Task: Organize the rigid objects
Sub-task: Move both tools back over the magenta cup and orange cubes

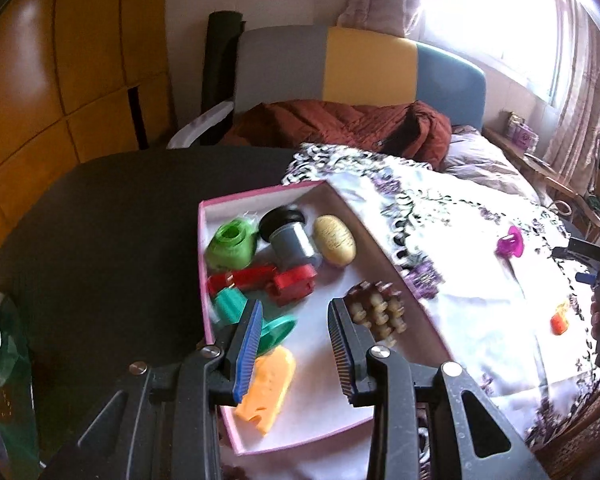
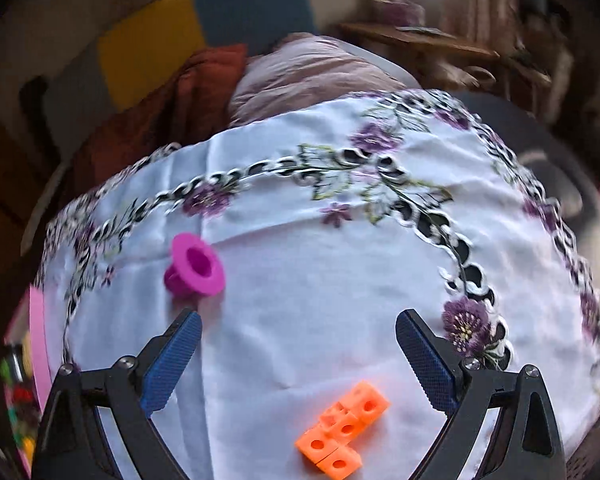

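Note:
A pink-rimmed white box (image 1: 260, 192) holds a green spool (image 1: 230, 246), a grey and black cylinder (image 1: 290, 238), a tan oval (image 1: 335, 240), a red piece (image 1: 276, 280), a teal piece (image 1: 230, 304), a yellow wedge (image 1: 266, 384) and a brown peg block (image 1: 378, 312). My left gripper (image 1: 296, 304) hovers over the box, its jaws a little apart with nothing between them. On the flowered cloth (image 2: 300, 280) lie a magenta spool (image 2: 194, 266) and an orange block piece (image 2: 344, 428). My right gripper (image 2: 299, 314) stands wide open just above the orange piece, not touching it.
The box sits where a dark round table (image 1: 120, 220) meets the white cloth. Behind are a grey, yellow and blue headboard (image 1: 360, 64), a rust-red quilt (image 1: 340, 124) and a wooden wardrobe (image 1: 40, 60). A green bag (image 1: 4, 360) is at the left edge.

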A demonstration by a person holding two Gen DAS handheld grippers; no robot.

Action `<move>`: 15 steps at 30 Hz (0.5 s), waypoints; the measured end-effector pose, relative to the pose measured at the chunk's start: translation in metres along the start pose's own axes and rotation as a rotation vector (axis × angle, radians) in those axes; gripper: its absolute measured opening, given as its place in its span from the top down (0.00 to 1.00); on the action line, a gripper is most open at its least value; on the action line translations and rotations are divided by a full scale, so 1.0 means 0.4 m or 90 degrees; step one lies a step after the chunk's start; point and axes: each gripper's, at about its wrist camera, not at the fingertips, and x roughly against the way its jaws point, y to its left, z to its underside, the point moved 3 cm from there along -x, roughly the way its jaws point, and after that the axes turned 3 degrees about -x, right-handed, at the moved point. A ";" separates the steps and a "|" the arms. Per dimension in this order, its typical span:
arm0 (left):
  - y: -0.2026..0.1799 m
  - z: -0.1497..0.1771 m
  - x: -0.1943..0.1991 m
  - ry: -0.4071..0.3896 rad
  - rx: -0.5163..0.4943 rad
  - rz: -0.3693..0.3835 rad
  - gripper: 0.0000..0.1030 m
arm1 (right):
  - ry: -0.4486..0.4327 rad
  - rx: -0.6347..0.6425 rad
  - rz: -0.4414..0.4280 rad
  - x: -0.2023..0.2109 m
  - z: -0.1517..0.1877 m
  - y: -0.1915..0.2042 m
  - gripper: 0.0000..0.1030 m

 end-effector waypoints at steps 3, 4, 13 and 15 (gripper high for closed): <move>-0.051 -0.025 -0.013 0.002 -0.025 0.027 0.67 | 0.008 -0.030 0.010 -0.007 -0.004 -0.024 0.04; -0.069 -0.031 -0.020 0.005 -0.032 0.035 0.67 | 0.005 -0.037 0.014 -0.006 -0.002 -0.027 0.04; -0.300 -0.079 -0.084 0.041 -0.112 0.164 0.67 | -0.011 -0.133 0.024 0.011 -0.014 -0.097 0.04; -0.352 -0.083 -0.108 0.060 -0.124 0.188 0.67 | -0.020 -0.149 0.022 0.017 -0.018 -0.109 0.04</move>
